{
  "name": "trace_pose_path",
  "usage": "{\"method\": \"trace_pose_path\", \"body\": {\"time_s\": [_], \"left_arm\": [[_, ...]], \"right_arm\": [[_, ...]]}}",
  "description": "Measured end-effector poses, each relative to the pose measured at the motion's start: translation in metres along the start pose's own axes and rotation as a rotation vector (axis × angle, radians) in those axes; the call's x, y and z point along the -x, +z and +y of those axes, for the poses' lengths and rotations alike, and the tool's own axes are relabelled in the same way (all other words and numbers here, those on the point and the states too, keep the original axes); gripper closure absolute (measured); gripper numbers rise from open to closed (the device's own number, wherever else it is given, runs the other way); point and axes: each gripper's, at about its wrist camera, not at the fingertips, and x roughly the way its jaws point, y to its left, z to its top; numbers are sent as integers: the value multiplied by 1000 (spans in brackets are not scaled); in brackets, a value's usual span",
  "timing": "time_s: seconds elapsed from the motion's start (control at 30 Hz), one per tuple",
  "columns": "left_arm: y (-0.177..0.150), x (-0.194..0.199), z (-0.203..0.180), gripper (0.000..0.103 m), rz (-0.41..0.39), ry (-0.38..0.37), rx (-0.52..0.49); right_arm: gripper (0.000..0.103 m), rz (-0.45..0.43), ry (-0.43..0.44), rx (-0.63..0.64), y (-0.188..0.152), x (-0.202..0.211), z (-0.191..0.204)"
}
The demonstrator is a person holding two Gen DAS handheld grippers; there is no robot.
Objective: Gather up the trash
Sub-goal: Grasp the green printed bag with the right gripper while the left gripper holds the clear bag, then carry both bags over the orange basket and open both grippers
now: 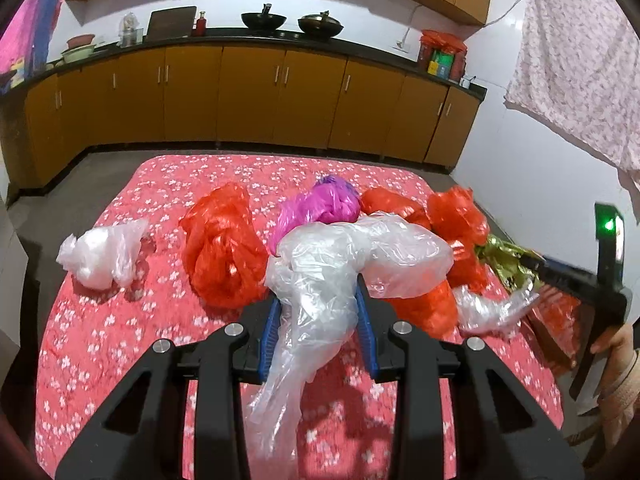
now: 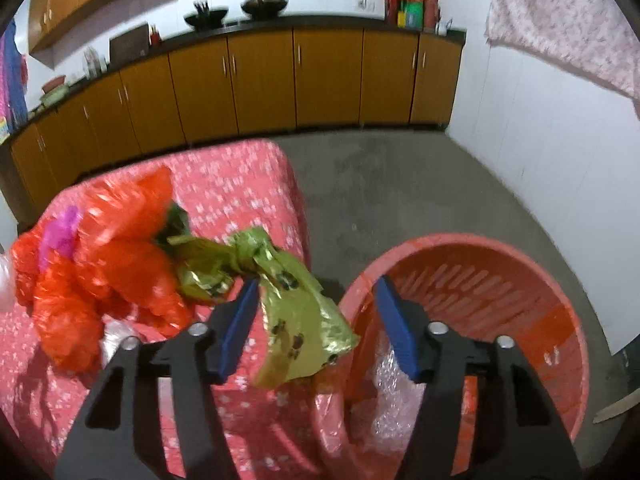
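Between the blue pads of the left gripper (image 1: 320, 332) a clear plastic bag (image 1: 332, 280) is pinched and hangs; the right gripper (image 2: 316, 328) stands partly parted, its left pad touching a gold-green wrapper (image 2: 296, 320), whether gripped I cannot tell. Beyond, red bags (image 1: 224, 248) and a pink bag (image 1: 320, 208) lie on the flowered table (image 1: 120, 360); the red basket (image 2: 560, 300) sits beside it on the floor.

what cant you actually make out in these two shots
- Right wrist view: whether the right gripper pinches the gold wrapper; motion blur, and a gap shows at the right pad.
- Right wrist view: most of the red basket's contents, hidden by the gripper body and near rim.
- Left wrist view: what lies behind the clear bag held by the left gripper; the bag covers it.
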Motion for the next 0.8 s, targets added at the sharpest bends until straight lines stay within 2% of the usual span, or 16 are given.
{"method": "trace_pose_path", "body": {"time_s": [0.07,0.13,0.33,0.5,0.8], "left_arm": [[2,-3,-1,69,2,-1,-2],[3,-5,-3,69,3,-2,-4],[2,-2,-9,69,0,-13,-9],[5,4,-12,69,-12,-12,-7],[12,19,-16,69,-43,-21,-8]], "right_arm": [[80,28,25,0,-5,-6,-1],[94,37,58,-16,-9,-6,-2],[98,-19,90,-7,-13,17,8],[98,-81,59,-2,-11,43,9],[99,-155,0,-58,-12,83,-14]]}}
